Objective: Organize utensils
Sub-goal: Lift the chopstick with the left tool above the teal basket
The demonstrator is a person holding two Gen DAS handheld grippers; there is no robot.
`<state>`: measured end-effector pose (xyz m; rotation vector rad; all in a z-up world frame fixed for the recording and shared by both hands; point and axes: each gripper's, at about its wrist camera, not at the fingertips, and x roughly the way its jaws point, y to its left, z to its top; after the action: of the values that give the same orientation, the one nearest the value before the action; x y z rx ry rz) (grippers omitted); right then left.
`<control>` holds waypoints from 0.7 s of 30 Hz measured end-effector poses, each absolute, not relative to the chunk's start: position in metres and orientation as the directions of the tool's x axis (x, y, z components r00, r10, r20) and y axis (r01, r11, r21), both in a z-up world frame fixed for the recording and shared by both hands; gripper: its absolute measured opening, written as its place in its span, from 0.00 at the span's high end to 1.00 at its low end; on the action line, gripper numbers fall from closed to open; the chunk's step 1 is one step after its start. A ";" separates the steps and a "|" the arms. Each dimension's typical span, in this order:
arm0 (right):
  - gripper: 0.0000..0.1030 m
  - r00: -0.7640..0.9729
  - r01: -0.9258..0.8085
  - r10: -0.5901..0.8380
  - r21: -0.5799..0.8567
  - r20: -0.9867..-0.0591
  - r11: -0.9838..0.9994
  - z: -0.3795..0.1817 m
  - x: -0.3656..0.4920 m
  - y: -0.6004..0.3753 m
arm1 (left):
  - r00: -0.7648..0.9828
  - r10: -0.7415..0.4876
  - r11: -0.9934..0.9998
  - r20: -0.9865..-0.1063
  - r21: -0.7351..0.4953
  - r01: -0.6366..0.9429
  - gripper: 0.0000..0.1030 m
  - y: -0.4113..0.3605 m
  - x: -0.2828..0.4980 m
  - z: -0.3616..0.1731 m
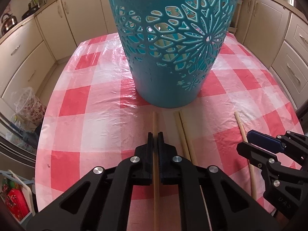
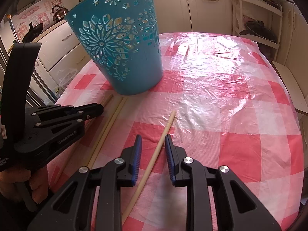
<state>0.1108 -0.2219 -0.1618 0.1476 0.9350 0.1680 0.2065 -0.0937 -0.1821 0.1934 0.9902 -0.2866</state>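
A teal cut-out plastic basket (image 1: 169, 44) stands on the red-and-white checked tablecloth (image 1: 80, 100); it also shows in the right wrist view (image 2: 123, 44). Several wooden chopsticks lie in front of it. My left gripper (image 1: 155, 134) is shut on one chopstick (image 1: 155, 121), which runs straight between the fingers. Two more chopsticks (image 1: 184, 132) lie side by side just to its right. My right gripper (image 2: 153, 137) is open, its blue pads (image 2: 137, 148) on either side of another chopstick (image 2: 165, 130) lying on the cloth. The right gripper also shows in the left wrist view (image 1: 269, 146).
Cream kitchen cabinets (image 1: 34, 44) surround the table. A kettle (image 1: 7, 22) sits on the counter at left. A flowered bin with a plastic liner (image 1: 28, 104) stands on the floor left of the table. A white rack with a pan (image 2: 258, 30) stands at right.
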 end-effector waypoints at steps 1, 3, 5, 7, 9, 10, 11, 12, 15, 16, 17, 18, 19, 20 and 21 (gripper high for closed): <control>0.75 0.583 -0.080 0.207 0.197 -0.786 0.977 -0.162 0.111 -0.222 | 0.510 -0.157 0.946 -0.846 0.020 0.324 0.96 -0.092 0.205 -0.182; 0.74 0.584 -0.082 0.204 0.193 -0.786 0.978 -0.162 0.110 -0.221 | 0.500 -0.174 0.946 -0.848 -0.003 0.324 0.96 -0.086 0.200 -0.180; 0.74 0.585 -0.081 0.203 0.193 -0.785 0.978 -0.162 0.110 -0.221 | 0.488 -0.213 0.944 -0.847 -0.049 0.327 0.96 -0.077 0.193 -0.172; 0.74 0.587 -0.081 0.202 0.192 -0.784 0.978 -0.162 0.110 -0.221 | 0.483 -0.265 0.938 -0.834 -0.108 0.329 0.96 -0.066 0.185 -0.157; 0.74 0.588 -0.083 0.203 0.191 -0.783 0.978 -0.162 0.110 -0.221 | 0.486 -0.324 0.927 -0.812 -0.171 0.333 0.96 -0.054 0.175 -0.136; 0.74 0.588 -0.083 0.204 0.192 -0.783 0.978 -0.162 0.110 -0.221 | 0.487 -0.362 0.917 -0.795 -0.212 0.337 0.96 -0.048 0.172 -0.123; 0.74 0.589 -0.084 0.205 0.194 -0.782 0.977 -0.162 0.109 -0.221 | 0.495 -0.402 0.905 -0.770 -0.253 0.342 0.96 -0.042 0.167 -0.106; 0.74 0.589 -0.084 0.207 0.195 -0.781 0.977 -0.163 0.109 -0.222 | 0.513 -0.430 0.895 -0.743 -0.276 0.350 0.96 -0.037 0.165 -0.087; 0.74 0.590 -0.084 0.207 0.195 -0.780 0.977 -0.163 0.109 -0.222 | 0.593 -0.474 0.877 -0.651 -0.288 0.385 0.96 -0.036 0.161 -0.034; 0.74 0.590 -0.084 0.207 0.196 -0.780 0.977 -0.163 0.109 -0.222 | 0.621 -0.480 0.875 -0.619 -0.282 0.394 0.96 -0.039 0.163 -0.018; 0.74 0.591 -0.084 0.209 0.199 -0.779 0.976 -0.163 0.109 -0.222 | 0.658 -0.483 0.874 -0.577 -0.271 0.404 0.96 -0.043 0.167 0.000; 0.74 0.591 -0.084 0.211 0.201 -0.779 0.976 -0.163 0.109 -0.222 | 0.689 -0.481 0.876 -0.542 -0.259 0.407 0.96 -0.049 0.172 0.012; 0.74 0.591 -0.084 0.214 0.204 -0.778 0.975 -0.163 0.109 -0.223 | 0.715 -0.479 0.877 -0.509 -0.254 0.407 0.96 -0.054 0.179 0.022; 0.74 0.592 -0.086 0.216 0.206 -0.777 0.975 -0.163 0.109 -0.223 | 0.739 -0.480 0.877 -0.474 -0.257 0.405 0.96 -0.060 0.191 0.031; 0.74 0.592 -0.087 0.218 0.208 -0.776 0.974 -0.163 0.109 -0.224 | 0.756 -0.475 0.880 -0.450 -0.261 0.398 0.96 -0.064 0.200 0.037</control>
<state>0.1088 -0.2238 -0.1629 0.1539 0.9212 0.1782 0.1998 -0.0641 0.0370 -0.1527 0.5310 -0.4777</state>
